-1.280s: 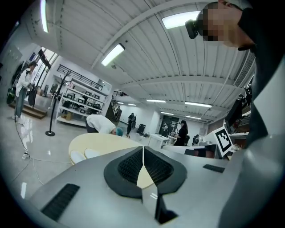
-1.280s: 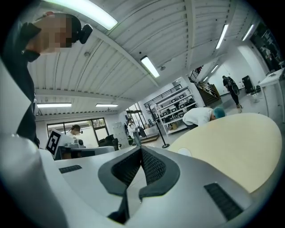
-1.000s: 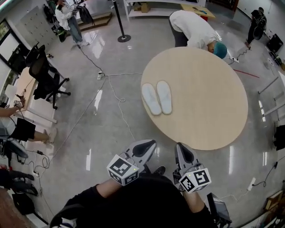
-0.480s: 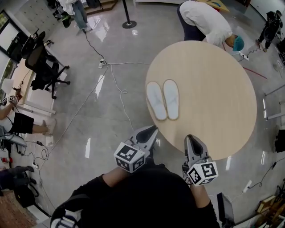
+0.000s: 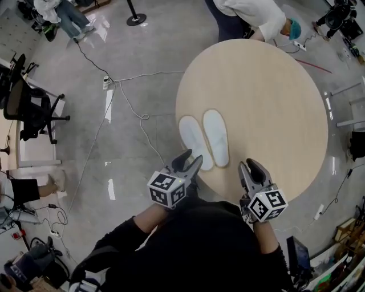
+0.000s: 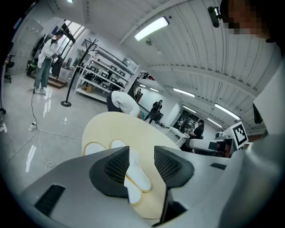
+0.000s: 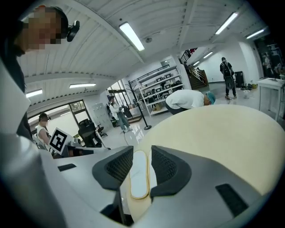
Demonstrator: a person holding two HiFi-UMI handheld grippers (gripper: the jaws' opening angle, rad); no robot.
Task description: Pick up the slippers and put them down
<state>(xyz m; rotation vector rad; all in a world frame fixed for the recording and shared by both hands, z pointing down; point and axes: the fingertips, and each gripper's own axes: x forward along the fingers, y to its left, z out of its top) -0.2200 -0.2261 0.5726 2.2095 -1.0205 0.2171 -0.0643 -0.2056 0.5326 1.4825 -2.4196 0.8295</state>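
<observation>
Barely begun. Hovering at the table's (image 5: 274,102) near edge with left gripper (image 5: 190,159) and right gripper (image 5: 251,167), jaws opening, empty, short of the slippers (image 5: 216,137). Leaves lifting and setting down.

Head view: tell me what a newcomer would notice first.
A pair of white slippers lies side by side near the left edge of a big round wooden table. Just below them, the left gripper and right gripper point at the table's near edge, their fingers opening with nothing between them. A person in white bends over at the far side.
</observation>
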